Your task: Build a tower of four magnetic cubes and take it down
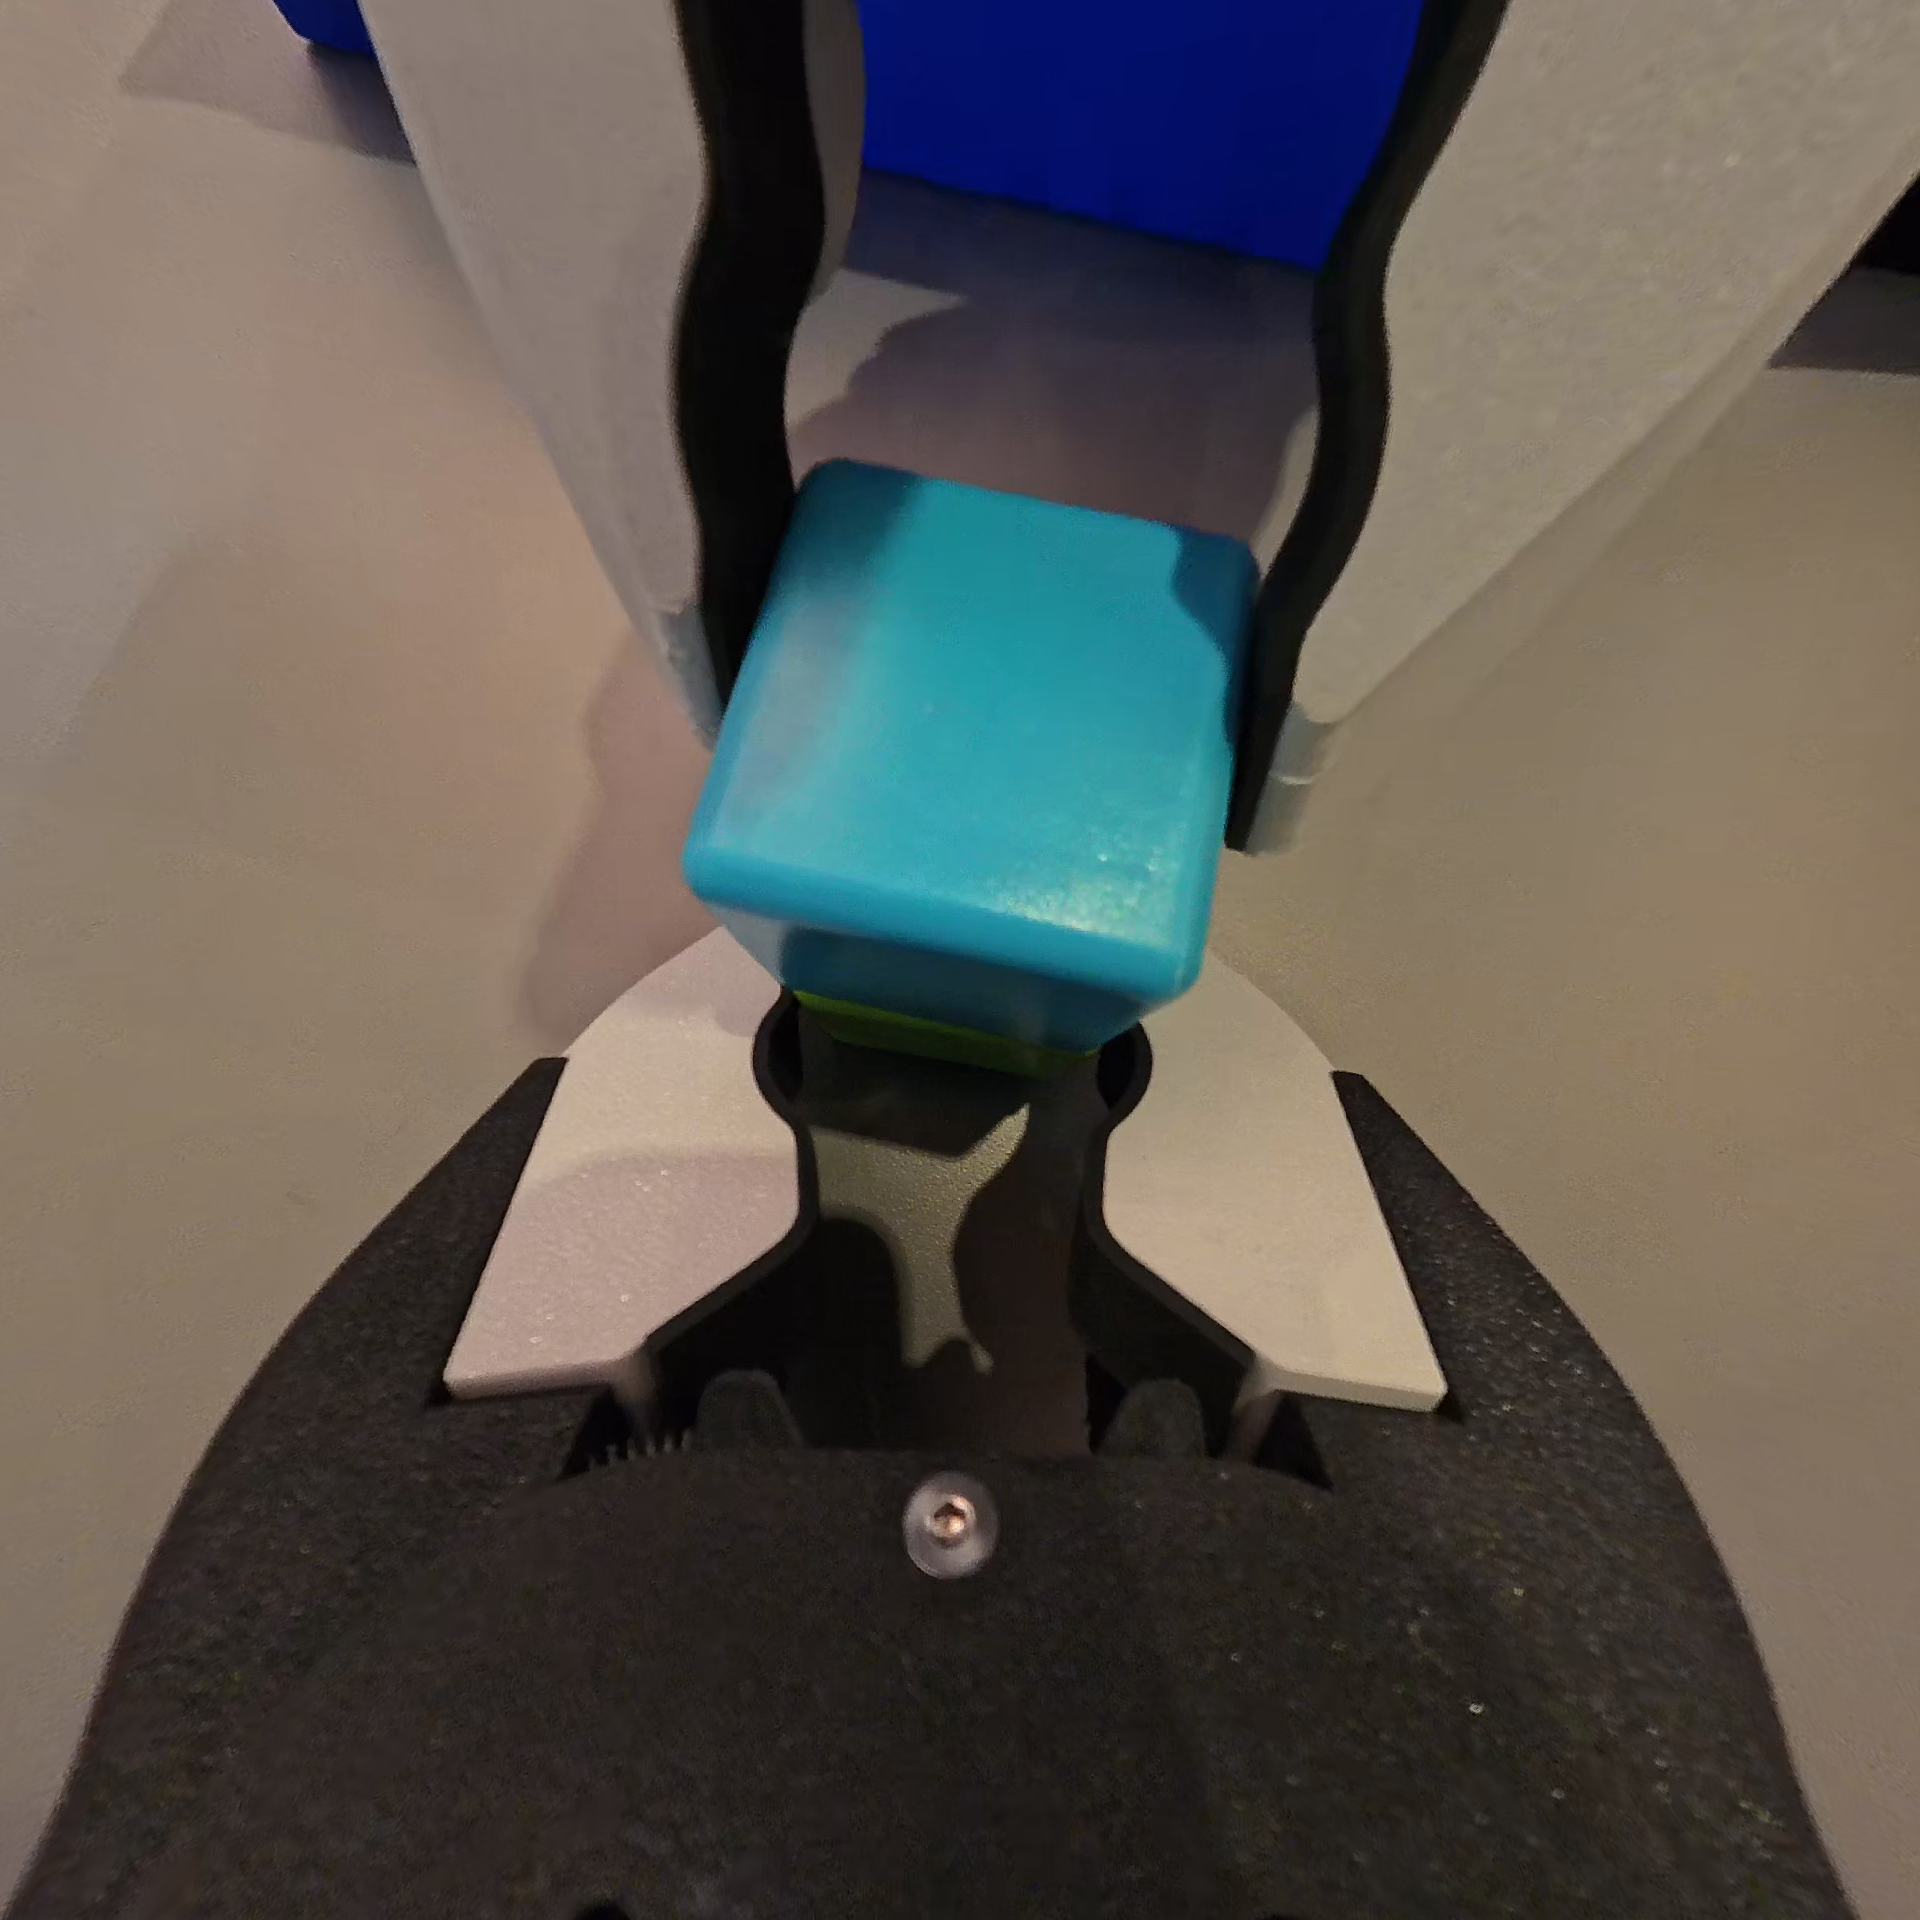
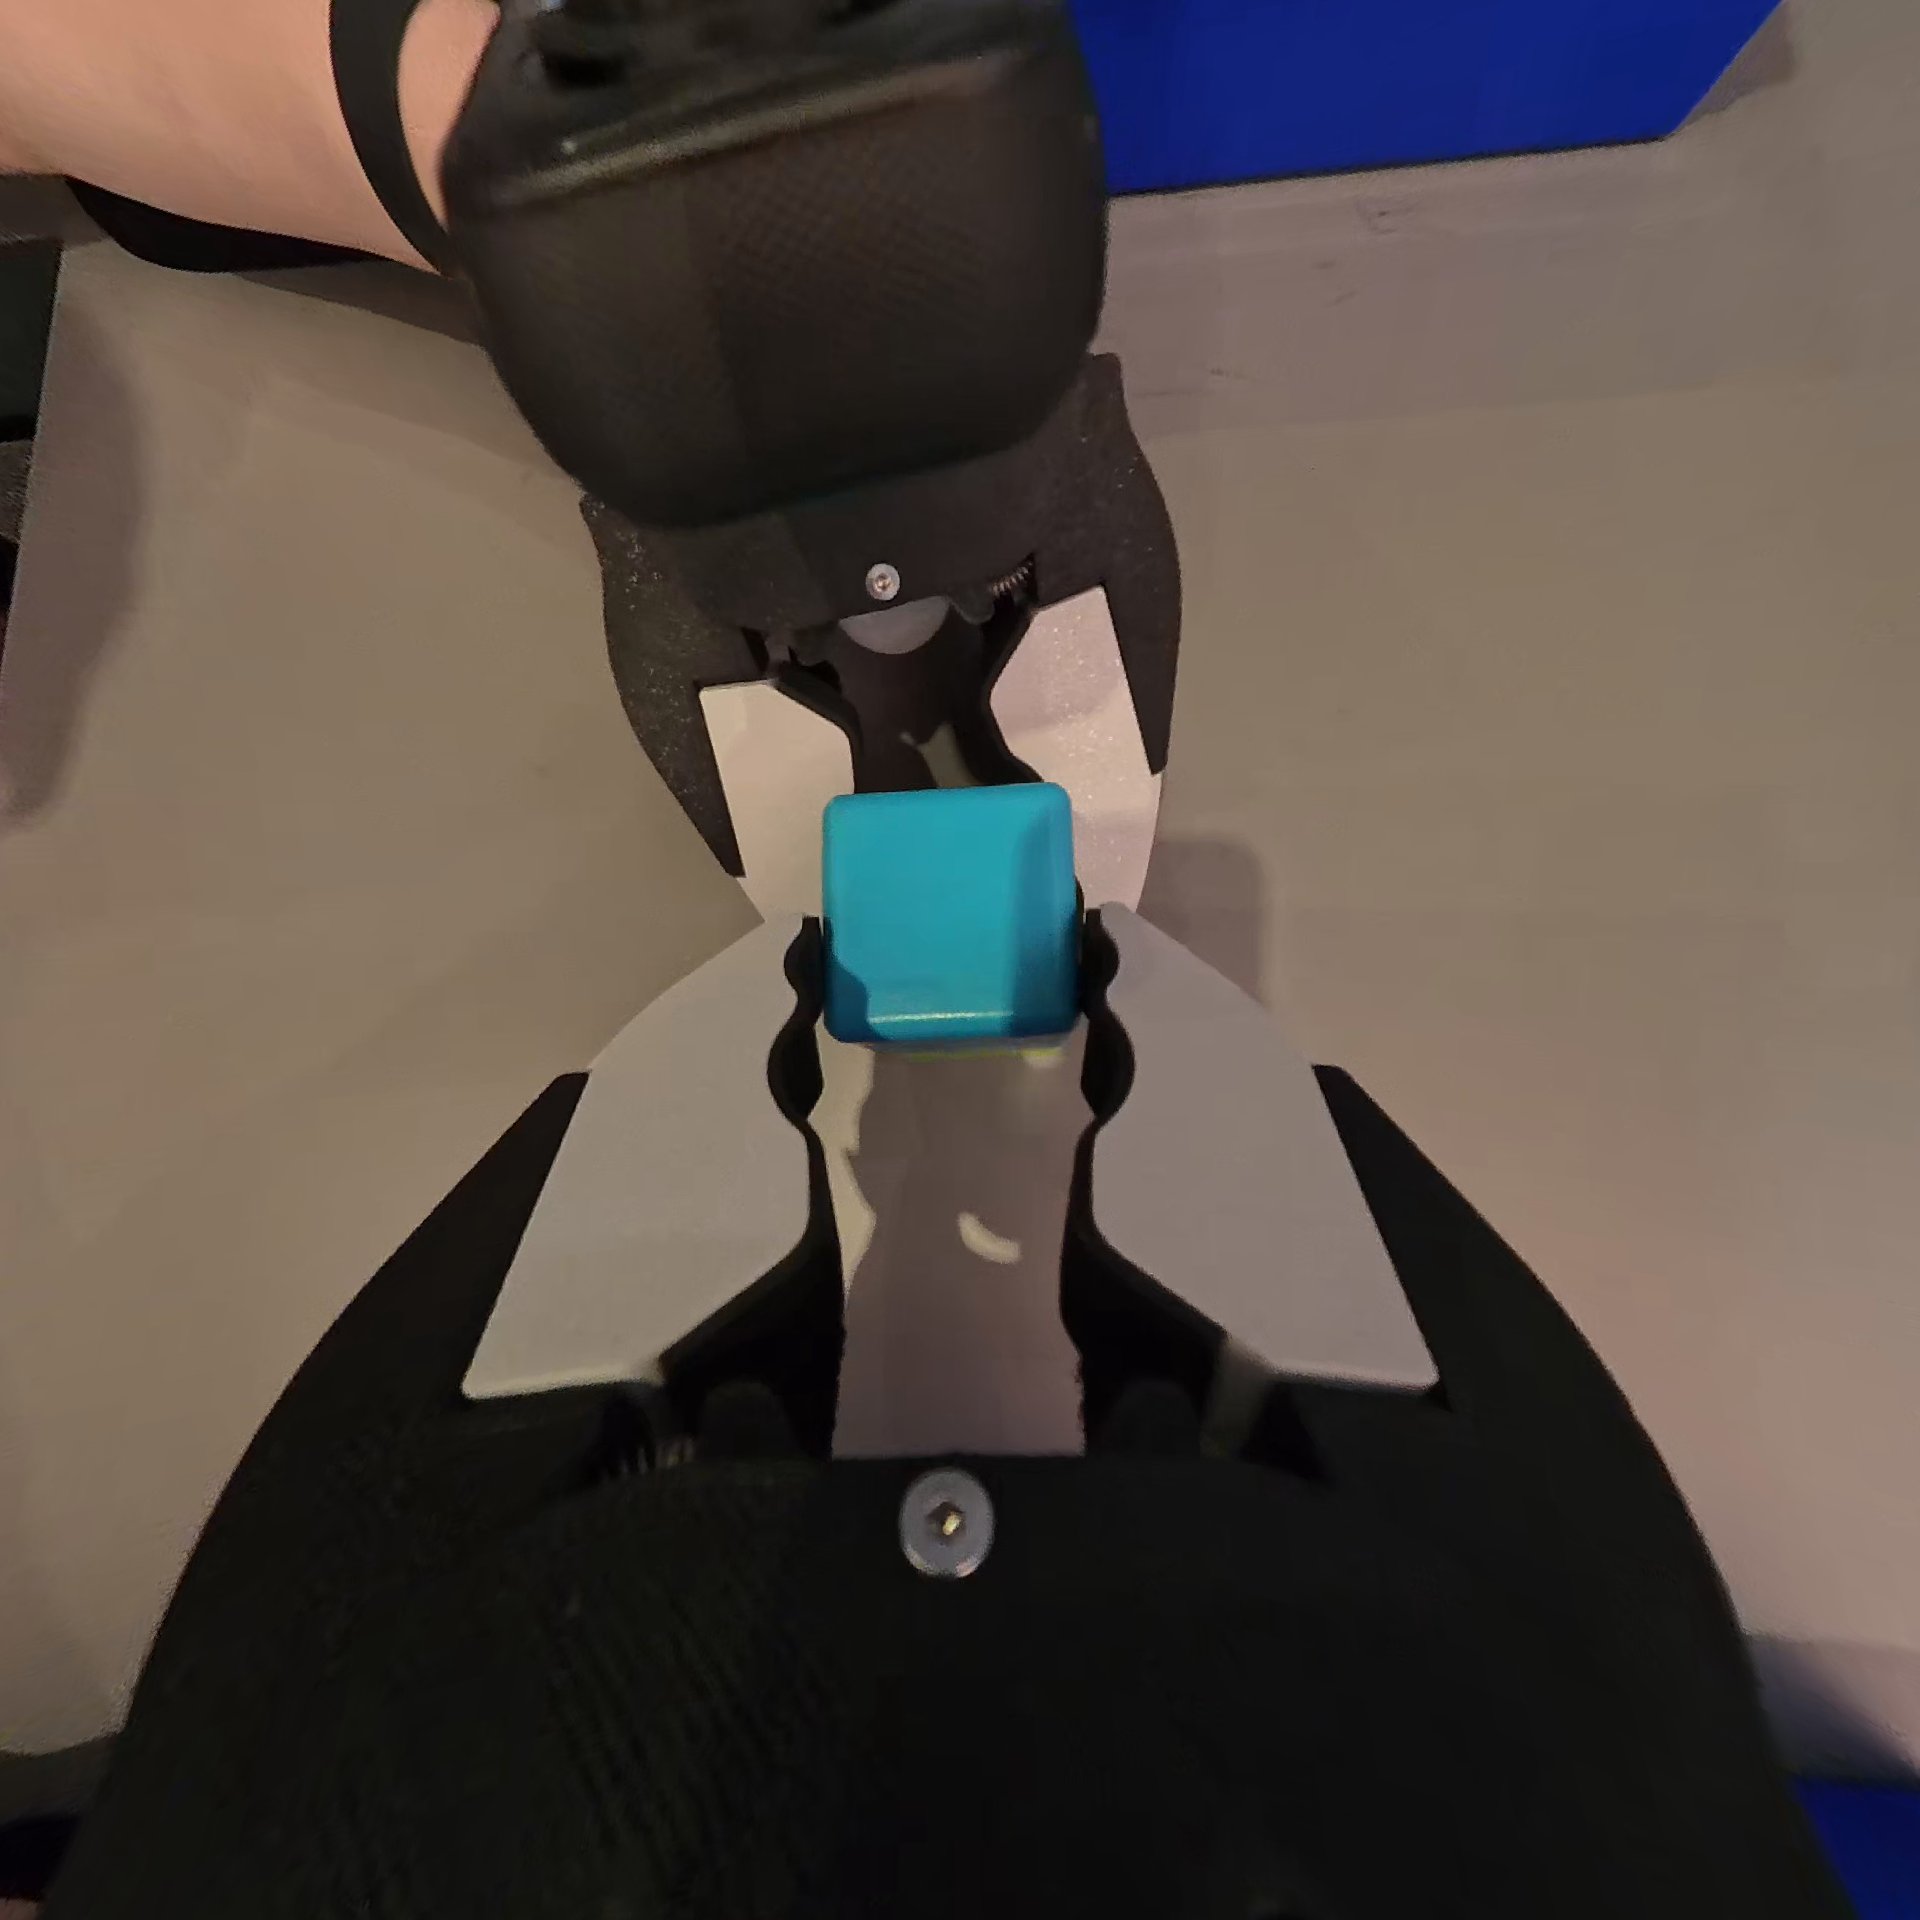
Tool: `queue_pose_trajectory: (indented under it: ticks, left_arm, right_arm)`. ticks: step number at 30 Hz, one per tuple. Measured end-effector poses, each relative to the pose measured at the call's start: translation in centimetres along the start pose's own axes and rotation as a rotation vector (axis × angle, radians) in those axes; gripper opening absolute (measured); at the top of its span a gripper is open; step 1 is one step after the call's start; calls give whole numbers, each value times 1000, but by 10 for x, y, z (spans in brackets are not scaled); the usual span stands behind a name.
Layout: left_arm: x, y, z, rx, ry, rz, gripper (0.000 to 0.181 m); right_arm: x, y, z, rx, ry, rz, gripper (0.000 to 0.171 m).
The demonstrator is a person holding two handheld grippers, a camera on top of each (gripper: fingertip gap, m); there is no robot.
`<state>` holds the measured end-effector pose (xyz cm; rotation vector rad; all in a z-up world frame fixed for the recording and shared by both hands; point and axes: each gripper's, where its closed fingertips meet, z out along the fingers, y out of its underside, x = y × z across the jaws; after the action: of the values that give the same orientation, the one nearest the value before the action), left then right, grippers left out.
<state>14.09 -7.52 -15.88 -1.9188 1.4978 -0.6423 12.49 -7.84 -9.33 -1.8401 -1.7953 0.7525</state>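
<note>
Sitting atop a green cube (image 1: 935, 1044), the teal cube (image 2: 948, 925) is being clamped by the right hand-held gripper (image 2: 951, 971); the left hand-held gripper (image 1: 951, 1049) is pinching the green one, bare worktop (image 2: 1558, 831) lying all round.

Mounted on each tool, looking steeply down along the fingers at the bench (image 2: 1558, 831), very close. Facing each other from opposite sides; both sharing the teal cube (image 1: 966, 727) (image 2: 945, 914).
</note>
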Motion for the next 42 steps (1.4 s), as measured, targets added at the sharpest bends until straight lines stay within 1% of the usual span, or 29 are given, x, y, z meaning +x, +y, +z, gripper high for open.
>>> queue_pose_trajectory:
  ticks: [9, 12, 14, 16, 19, 20, 23, 26, 30, 31, 33, 35, 38, 40, 42]
  left_arm:
    - [0, 0, 0, -2, 0, 2, 54]
    - [0, 0, 0, -2, -1, 0, 54]
    - [0, 0, 0, -4, 0, 3, 54]
    - [0, 0, 0, -1, 2, 2, 54]
    - [-1, 0, 0, -1, 0, 1, 53]
    - [-1, 0, 0, -1, -1, 0, 53]
    - [-1, 0, 0, -1, -3, -1, 53]
    - [-1, 0, 0, -1, -4, -1, 53]
    - [-1, 0, 0, -2, -5, 0, 53]
    - [-1, 0, 0, -2, -5, 0, 53]
    - [-1, 0, 0, -1, -4, 0, 53]
    - [-1, 0, 0, -1, -4, 0, 53]
    - [-1, 0, 0, 0, -3, 0, 53]
    - [-1, 0, 0, 0, -3, 0, 53]
    - [-1, 0, 0, 0, -3, -1, 53]
  right_arm:
    - [-1, 0, -3, -3, -7, 13, 49]
    - [-2, -7, -12, 44, -20, 29, 49]
    - [-1, -6, -21, 45, -5, 31, 49]
    - [0, -9, -33, 74, 11, 20, 49]
    - [-3, -22, -59, 182, 2, 22, 48]
    - [-1, -22, -66, 190, 19, 20, 48]
    - [7, -9, -87, 158, 101, 14, 49]
    - [13, 2, -123, 187, 165, 38, 49]
    - [20, 31, -182, 282, 261, 114, 49]
    - [21, 44, -191, 285, 271, 145, 48]
    - [20, 75, -195, 244, 253, 196, 48]
    - [18, 109, -183, 157, 200, 240, 49]
    - [17, 151, -150, -8, 101, 273, 49]
    - [21, 168, -131, -87, 67, 265, 49]
    - [25, 179, -117, -126, 43, 276, 49]
